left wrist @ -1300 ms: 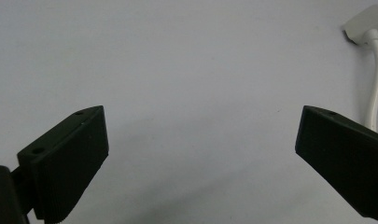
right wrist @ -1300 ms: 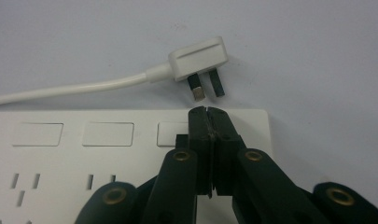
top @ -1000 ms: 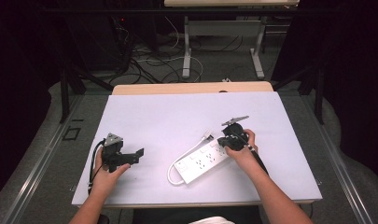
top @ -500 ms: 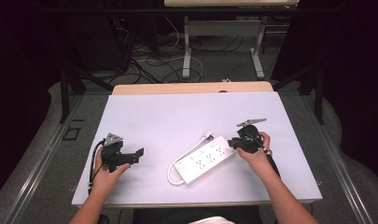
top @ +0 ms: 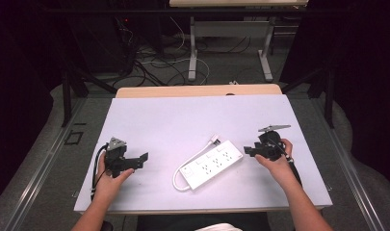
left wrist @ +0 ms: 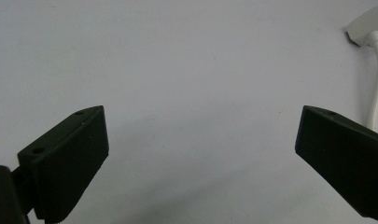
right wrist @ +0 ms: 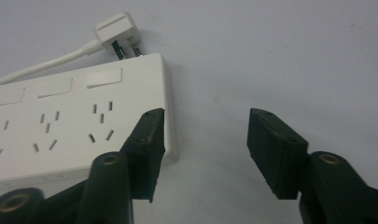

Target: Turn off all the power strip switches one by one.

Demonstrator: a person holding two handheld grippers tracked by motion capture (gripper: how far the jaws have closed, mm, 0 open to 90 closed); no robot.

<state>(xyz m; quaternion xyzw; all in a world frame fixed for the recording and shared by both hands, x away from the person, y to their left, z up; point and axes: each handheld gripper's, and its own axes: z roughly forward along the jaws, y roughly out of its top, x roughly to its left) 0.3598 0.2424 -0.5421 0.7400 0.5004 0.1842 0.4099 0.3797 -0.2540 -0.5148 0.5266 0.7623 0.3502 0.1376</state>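
Now we see our right gripper (top: 249,150) has drawn back from the strip (top: 211,163), which lies mid-table with its plug (right wrist: 115,29) beside it, both grippers empty with jaws apart, left gripper (top: 143,159) idle, suggesting the strip is just released.

Bright table (top: 183,120), dark surroundings, perhaps slightly soft.

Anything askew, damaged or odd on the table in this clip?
Nothing looks damaged or spilled. The white power strip lies at an angle across the table, with its plug loose beside its far end, connected to nothing. Both claws, left and right, are open and empty.
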